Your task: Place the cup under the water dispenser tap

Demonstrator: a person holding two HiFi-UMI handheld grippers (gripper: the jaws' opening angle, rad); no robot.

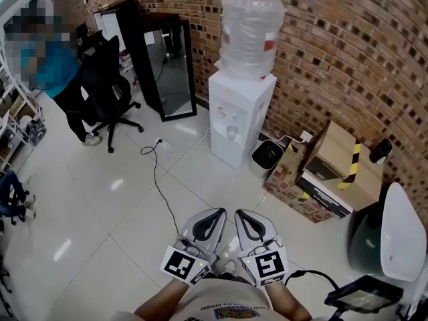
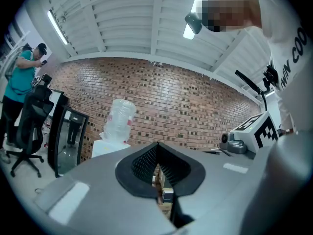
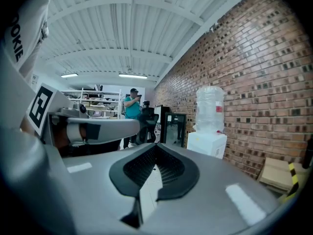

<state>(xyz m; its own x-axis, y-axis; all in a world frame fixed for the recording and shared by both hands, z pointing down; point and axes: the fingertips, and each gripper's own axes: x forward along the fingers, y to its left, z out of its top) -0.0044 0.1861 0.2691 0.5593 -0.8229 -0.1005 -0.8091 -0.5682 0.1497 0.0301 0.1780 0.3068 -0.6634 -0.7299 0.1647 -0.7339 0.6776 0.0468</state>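
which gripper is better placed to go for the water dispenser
Right, marginally: right gripper lines up closer with the water dispenser than left gripper; both are shut, empty and far off.

A wall of red brick [image 1: 334, 45] flecked with dark bricks runs round the back and right of the room. Below it is a floor of glossy white tiles [image 1: 100, 206], across which a thin black cable [image 1: 157, 179] trails. Against the brick stands a tall black-framed glass cabinet [image 1: 170, 72], with a black office chair [image 1: 107, 95] to its left and a person in a teal top [image 1: 47, 65] beyond the chair; further right a small black bin [image 1: 267, 156] sits beside cardboard boxes [image 1: 334, 166], one edged with yellow-and-black tape. Overhead is a white ribbed ceiling [image 2: 122, 18] with a strip light [image 2: 57, 27], and open shelves [image 3: 95, 102] stand at the far end.
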